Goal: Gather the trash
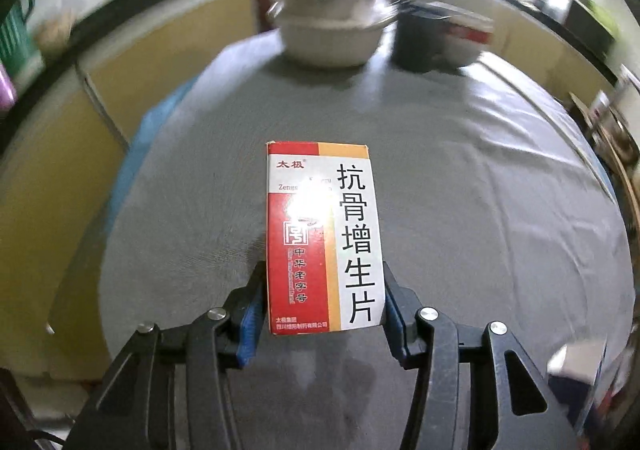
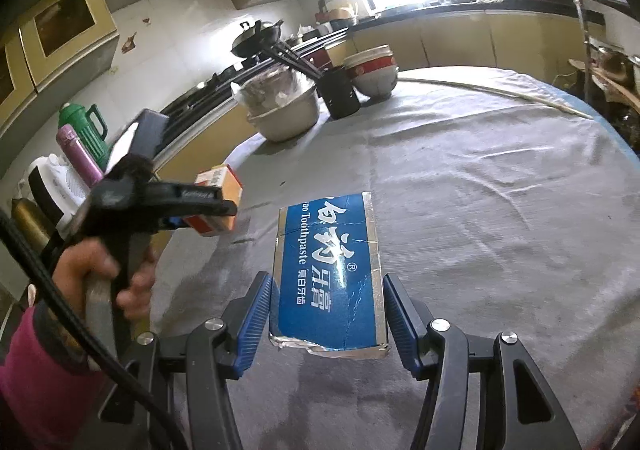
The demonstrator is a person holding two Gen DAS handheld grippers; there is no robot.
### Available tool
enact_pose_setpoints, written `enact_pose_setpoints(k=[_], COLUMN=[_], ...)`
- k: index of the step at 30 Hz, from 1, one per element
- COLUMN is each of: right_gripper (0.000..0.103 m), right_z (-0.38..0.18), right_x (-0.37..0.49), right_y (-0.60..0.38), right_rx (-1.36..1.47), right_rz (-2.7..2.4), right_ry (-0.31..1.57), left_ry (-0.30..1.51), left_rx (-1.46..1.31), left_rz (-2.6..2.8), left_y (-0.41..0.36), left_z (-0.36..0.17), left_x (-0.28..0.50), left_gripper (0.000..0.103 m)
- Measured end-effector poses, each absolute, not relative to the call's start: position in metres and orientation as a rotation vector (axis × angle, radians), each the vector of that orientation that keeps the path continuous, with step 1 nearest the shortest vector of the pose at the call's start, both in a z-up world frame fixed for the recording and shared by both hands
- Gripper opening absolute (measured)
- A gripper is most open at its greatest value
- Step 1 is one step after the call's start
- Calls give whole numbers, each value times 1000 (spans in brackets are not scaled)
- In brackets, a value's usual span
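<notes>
A round table (image 2: 500,209) under a grey cloth fills both views, in a kitchen with yellow cabinets (image 2: 68,29). At its far edge sit a covered metal basin (image 2: 284,105), a black chopstick holder (image 2: 340,93) and stacked bowls (image 2: 374,73), close together. The left gripper (image 1: 324,306) is closed on a red and white medicine box (image 1: 320,238), blue pads pressing both long sides, the box lifted above the cloth. The right gripper (image 2: 326,314) clamps a torn blue toothpaste box (image 2: 332,278) the same way, raised above the table. A hand (image 2: 100,274) in a pink sleeve holds the left gripper, seen from the right view.
</notes>
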State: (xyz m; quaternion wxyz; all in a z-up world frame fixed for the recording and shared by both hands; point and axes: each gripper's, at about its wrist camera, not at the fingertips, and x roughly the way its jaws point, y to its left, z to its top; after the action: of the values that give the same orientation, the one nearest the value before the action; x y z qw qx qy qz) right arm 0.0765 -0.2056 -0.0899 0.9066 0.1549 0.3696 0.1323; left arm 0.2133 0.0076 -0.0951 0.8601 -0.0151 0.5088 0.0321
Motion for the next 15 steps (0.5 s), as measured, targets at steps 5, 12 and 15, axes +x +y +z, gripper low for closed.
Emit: enact_pose_setpoints(k=[5, 12, 15], right_gripper=[59, 59, 59], right_z=[-82, -75, -74], right_x=[60, 32, 19], right_y=[-220, -241, -246], right_rx=[333, 346, 347], right_rz=[234, 191, 173], right_ry=[733, 706, 699], left_ry=[947, 842, 810], left_rx=[74, 150, 171], left_rz=[24, -14, -29], left_y=[-23, -42, -48], left_z=[-65, -44, -36], left_x=[172, 135, 119], left_gripper=[53, 53, 53])
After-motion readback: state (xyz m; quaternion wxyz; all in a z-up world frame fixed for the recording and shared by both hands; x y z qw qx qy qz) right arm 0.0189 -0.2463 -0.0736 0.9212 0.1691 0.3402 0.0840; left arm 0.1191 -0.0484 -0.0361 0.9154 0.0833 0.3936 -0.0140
